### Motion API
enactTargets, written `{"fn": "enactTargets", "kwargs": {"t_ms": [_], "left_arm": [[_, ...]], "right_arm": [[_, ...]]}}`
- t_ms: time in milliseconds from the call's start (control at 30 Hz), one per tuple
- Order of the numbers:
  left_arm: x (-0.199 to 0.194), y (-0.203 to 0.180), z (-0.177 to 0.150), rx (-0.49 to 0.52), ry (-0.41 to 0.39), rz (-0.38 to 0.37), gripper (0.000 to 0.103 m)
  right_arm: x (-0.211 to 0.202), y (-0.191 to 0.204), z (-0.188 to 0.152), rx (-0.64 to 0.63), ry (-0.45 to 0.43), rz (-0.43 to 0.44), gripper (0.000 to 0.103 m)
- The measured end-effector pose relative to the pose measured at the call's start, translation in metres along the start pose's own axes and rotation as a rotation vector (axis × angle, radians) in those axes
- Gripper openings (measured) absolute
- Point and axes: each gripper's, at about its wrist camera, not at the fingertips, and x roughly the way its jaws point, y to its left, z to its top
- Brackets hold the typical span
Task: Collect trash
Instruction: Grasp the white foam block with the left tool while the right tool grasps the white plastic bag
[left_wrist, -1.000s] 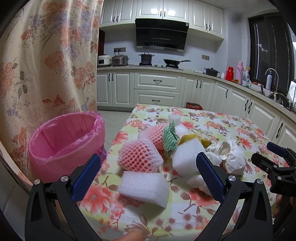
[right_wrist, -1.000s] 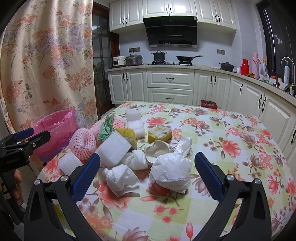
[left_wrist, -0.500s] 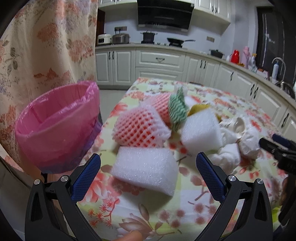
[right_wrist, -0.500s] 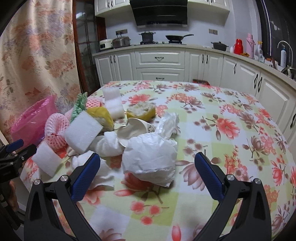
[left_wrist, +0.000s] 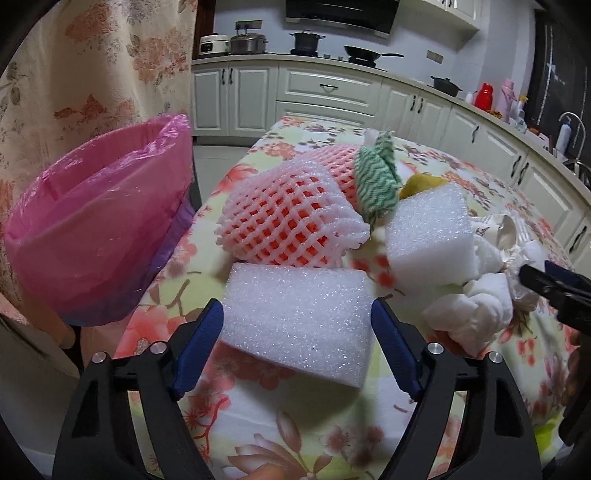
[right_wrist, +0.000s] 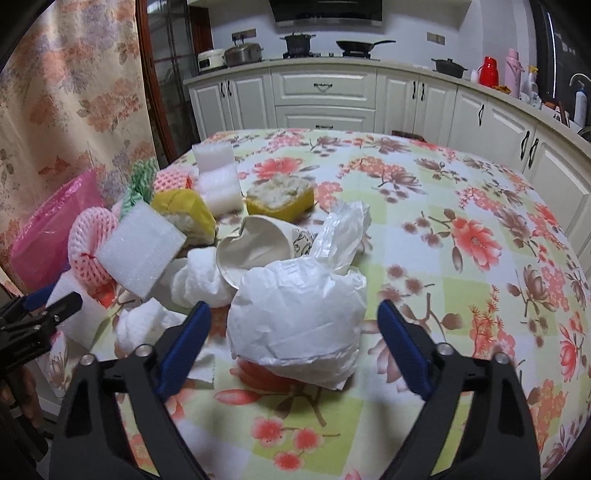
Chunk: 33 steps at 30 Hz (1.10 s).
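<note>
My left gripper is open, its blue pads on either side of a white foam block lying at the table's near left edge. A pink-lined bin stands left of the table. My right gripper is open around a crumpled white plastic bag. Behind lie a pink foam net, a second foam block, crumpled tissues, a crushed paper cup and yellow fruit peel.
The table has a floral cloth. A floral curtain hangs behind the bin. Kitchen cabinets and a counter with pots run along the back and right. The left gripper also shows in the right wrist view.
Both grippers have moved forward and down. The foam block now sits between the left fingers and the white bag between the right fingers. The jaws have narrowed.
</note>
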Motion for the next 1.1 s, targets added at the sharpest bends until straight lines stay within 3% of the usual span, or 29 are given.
{"fn": "enactTargets", "kwargs": {"t_ms": [100, 300, 467, 700, 733, 767, 800, 833, 1100], "left_arm": [[-0.004, -0.002, 0.002, 0.003, -0.004, -0.011, 0.070], [-0.008, -0.009, 0.005, 0.019, -0.006, -0.025, 0.062], [-0.018, -0.014, 0.011, 0.030, -0.025, -0.042, 0.050], [-0.020, -0.018, 0.014, 0.044, -0.026, -0.061, 0.044], [-0.019, -0.018, 0.013, 0.046, -0.022, -0.049, 0.045], [-0.021, -0.016, 0.012, 0.036, -0.029, -0.035, 0.056], [-0.023, -0.014, 0.012, 0.022, -0.035, -0.028, 0.070], [-0.024, -0.011, 0.012, 0.012, -0.041, -0.032, 0.094], [-0.015, 0.003, 0.011, -0.039, -0.013, -0.035, 0.095]], "right_arm": [[0.003, 0.001, -0.001, -0.014, 0.014, -0.003, 0.059], [-0.001, 0.000, -0.003, -0.018, 0.003, 0.015, 0.046], [-0.016, -0.005, -0.002, -0.011, -0.027, 0.015, 0.045], [-0.027, -0.009, 0.002, -0.005, -0.052, 0.020, 0.045], [-0.027, -0.009, 0.002, -0.004, -0.054, 0.020, 0.045], [-0.028, -0.009, 0.002, -0.006, -0.055, 0.017, 0.045], [-0.029, -0.009, 0.002, -0.009, -0.057, 0.013, 0.045], [-0.030, -0.009, 0.002, -0.011, -0.060, 0.011, 0.045], [-0.034, -0.009, 0.003, -0.018, -0.079, 0.006, 0.045]]}}
